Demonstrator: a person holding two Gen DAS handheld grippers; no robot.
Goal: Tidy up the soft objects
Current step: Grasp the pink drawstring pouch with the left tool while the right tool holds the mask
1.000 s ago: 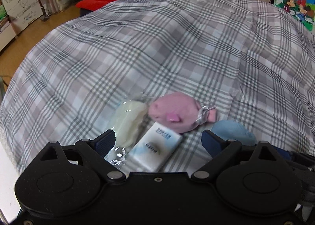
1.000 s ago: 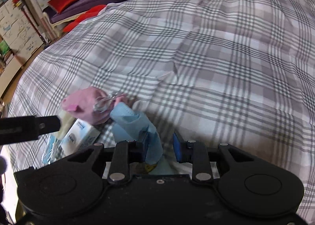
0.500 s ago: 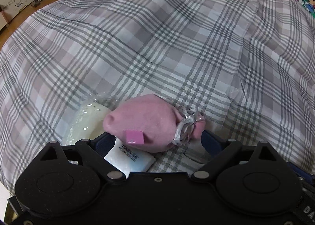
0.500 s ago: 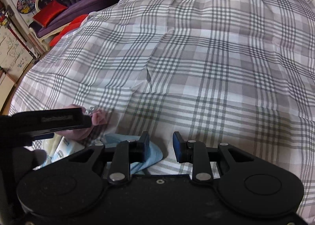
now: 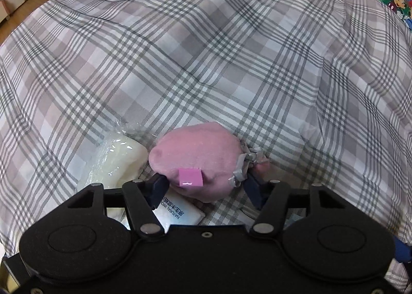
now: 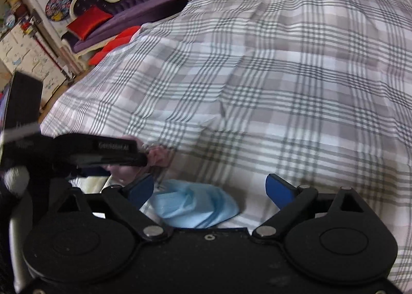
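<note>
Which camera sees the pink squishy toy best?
The left wrist view. There the pink toy fills the middle, sitting between the left gripper's jaws, with its tag and silver tie showing. In the right wrist view only a small pink edge peeks out from behind the left gripper's black body.

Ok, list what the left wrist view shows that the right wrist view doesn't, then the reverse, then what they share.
Only the left wrist view: the cream wrapped bundle, the white tissue pack, and the left tool closing around the pink pouch.

Only the right wrist view: the light blue cloth lying between the open right tool fingers, plus the purple sofa.

Both: the plaid bedspread and the pink pouch.
</note>
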